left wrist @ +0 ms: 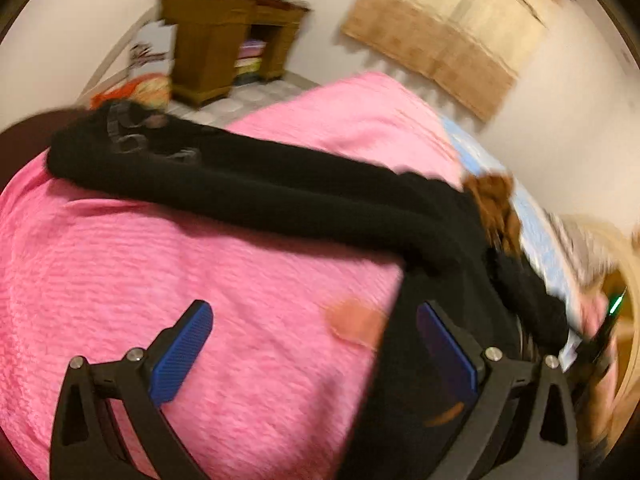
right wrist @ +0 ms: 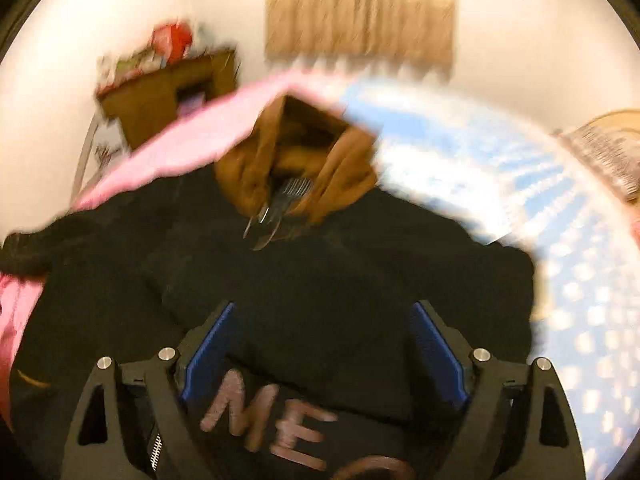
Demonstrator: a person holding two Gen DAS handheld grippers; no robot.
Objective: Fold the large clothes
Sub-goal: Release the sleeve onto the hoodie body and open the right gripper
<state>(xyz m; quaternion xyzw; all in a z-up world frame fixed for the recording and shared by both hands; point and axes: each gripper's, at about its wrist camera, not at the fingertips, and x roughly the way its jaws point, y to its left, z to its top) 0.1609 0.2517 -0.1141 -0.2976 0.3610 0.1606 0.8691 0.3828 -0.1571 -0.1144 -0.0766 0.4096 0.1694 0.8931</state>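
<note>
A large black jacket (left wrist: 256, 188) with a brown-lined hood (left wrist: 494, 204) lies on a pink bedspread (left wrist: 132, 264). One sleeve stretches left across the bed. My left gripper (left wrist: 316, 312) is open and empty above the bedspread, its right finger over the jacket's edge. In the right wrist view the jacket (right wrist: 320, 272) fills the middle, with pink lettering (right wrist: 264, 412) near the camera and the brown hood (right wrist: 296, 160) beyond. My right gripper (right wrist: 322, 308) is open just above the black cloth. Both views are blurred.
A wooden cabinet (left wrist: 224, 44) stands by the far wall, with bags (left wrist: 144, 88) on the floor beside it. A blue patterned sheet (right wrist: 500, 184) covers the bed's right part. A tan curtain (right wrist: 360, 12) hangs behind the bed.
</note>
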